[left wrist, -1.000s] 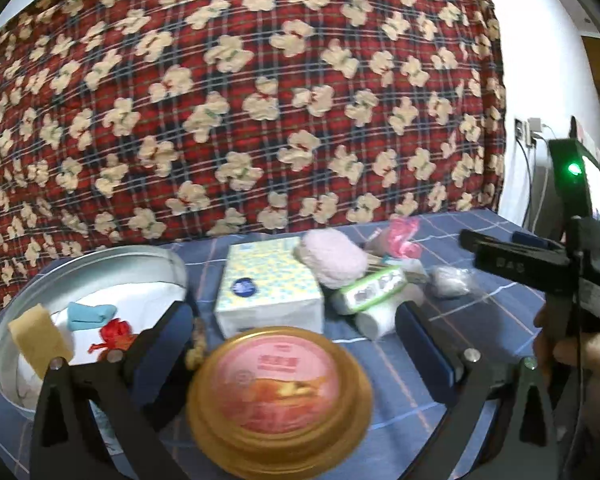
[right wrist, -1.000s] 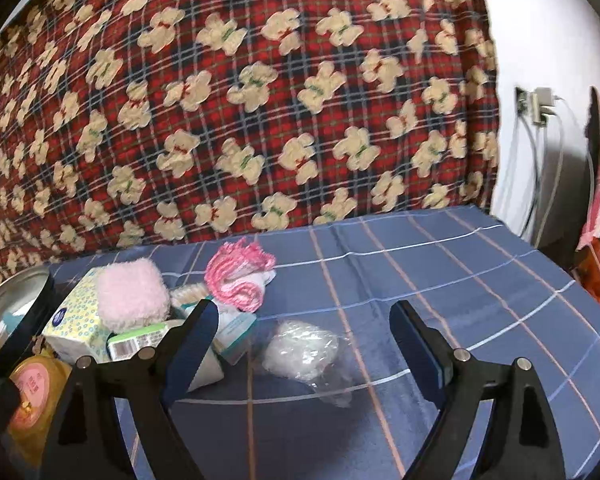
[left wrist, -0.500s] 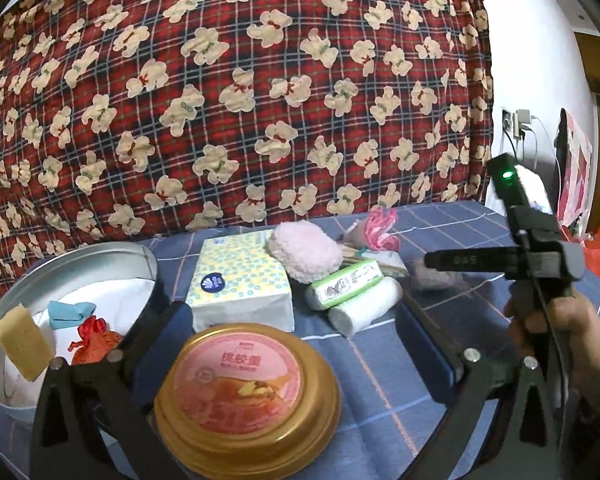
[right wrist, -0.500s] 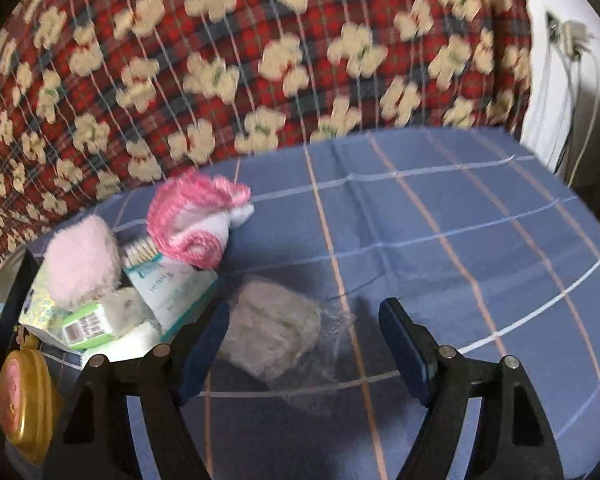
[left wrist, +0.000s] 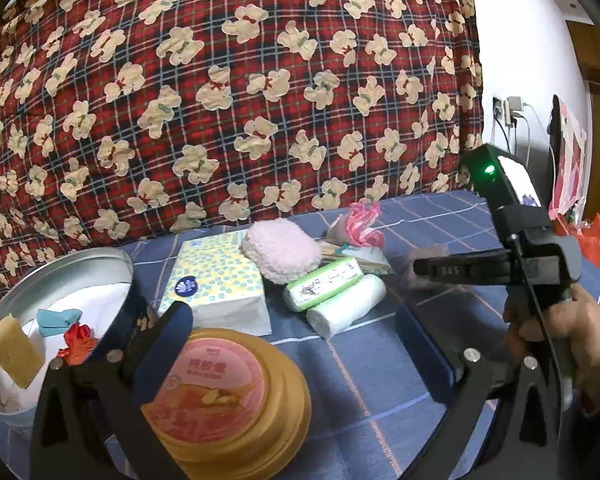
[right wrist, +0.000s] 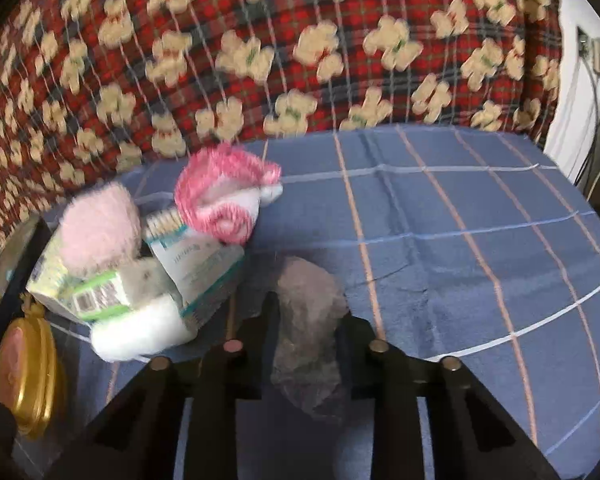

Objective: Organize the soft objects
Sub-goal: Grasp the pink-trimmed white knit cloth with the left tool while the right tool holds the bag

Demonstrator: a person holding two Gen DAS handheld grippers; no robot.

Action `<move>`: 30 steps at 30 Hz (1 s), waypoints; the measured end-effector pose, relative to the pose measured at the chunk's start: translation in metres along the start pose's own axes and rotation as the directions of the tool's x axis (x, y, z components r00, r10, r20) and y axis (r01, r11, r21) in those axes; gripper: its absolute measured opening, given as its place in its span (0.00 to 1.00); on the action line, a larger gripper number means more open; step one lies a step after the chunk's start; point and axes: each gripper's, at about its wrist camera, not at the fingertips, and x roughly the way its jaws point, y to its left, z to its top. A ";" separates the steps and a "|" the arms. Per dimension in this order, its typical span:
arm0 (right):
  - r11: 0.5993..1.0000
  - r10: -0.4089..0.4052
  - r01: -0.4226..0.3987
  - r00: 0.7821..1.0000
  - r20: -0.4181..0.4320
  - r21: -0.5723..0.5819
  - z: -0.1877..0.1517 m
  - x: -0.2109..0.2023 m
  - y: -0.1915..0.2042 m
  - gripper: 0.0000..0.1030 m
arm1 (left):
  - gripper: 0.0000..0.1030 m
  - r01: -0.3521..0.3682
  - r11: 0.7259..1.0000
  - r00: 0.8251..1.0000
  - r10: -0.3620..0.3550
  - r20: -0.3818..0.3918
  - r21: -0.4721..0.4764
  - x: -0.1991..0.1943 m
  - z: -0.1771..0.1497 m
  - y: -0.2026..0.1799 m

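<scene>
Fingers of the left gripper (left wrist: 296, 344) stand wide apart and hold nothing, straddling one round gold tin with a pink printed lid (left wrist: 220, 396) near the front edge of the blue checked bed cover (left wrist: 380, 364). At the left edge sits one round metal basin (left wrist: 60, 268) holding one yellow sponge block (left wrist: 14, 354), one teal scrap (left wrist: 58, 316) and one red scrap (left wrist: 78, 344). Behind the tin lie one yellow-dotted tissue pack (left wrist: 216, 284), one fluffy pink puff (left wrist: 282, 254), one green-edged wipes packet (left wrist: 324, 284) and one white roll (left wrist: 346, 306), the last two with long axes running left-front to right-back. One pink-and-white knitted cloth (left wrist: 362, 220) lies further back. The right gripper (left wrist: 420, 270), in the person's right hand (left wrist: 560, 332), reaches leftward at a blurred greyish lump (left wrist: 414, 258).

Seen from the right wrist, the right gripper (right wrist: 306, 312) has its fingers drawn narrow around one clear plastic bag of greyish soft stuff (right wrist: 306, 328), which sits mid-cover, long axis running along the fingers, away from the camera. The same pile lies just to the left.
</scene>
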 end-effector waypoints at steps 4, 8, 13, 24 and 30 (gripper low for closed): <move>0.997 0.043 -0.052 0.990 0.137 0.064 0.006 -0.027 -0.013 0.17 | 1.00 0.033 0.999 0.999 -0.032 0.001 -0.020 0.005 0.007 -0.005; 0.985 0.104 -0.131 0.972 0.213 0.114 0.009 -0.042 -0.022 0.17 | 1.00 0.060 0.998 0.998 -0.060 0.020 -0.013 0.009 0.026 -0.016; 0.975 0.070 -0.134 0.944 0.322 0.180 0.011 -0.065 -0.035 0.17 | 0.99 0.095 0.994 0.995 -0.095 0.009 -0.046 0.029 0.053 -0.026; 0.960 -0.067 -0.036 0.933 0.354 0.276 0.011 -0.073 -0.057 0.17 | 0.71 0.040 0.999 0.974 -0.031 -0.224 0.036 0.143 0.092 -0.086; 0.961 -0.080 -0.025 0.929 0.361 0.276 0.010 -0.076 -0.060 0.17 | 0.69 -0.016 1.000 0.921 0.025 -0.390 0.027 0.202 0.092 -0.098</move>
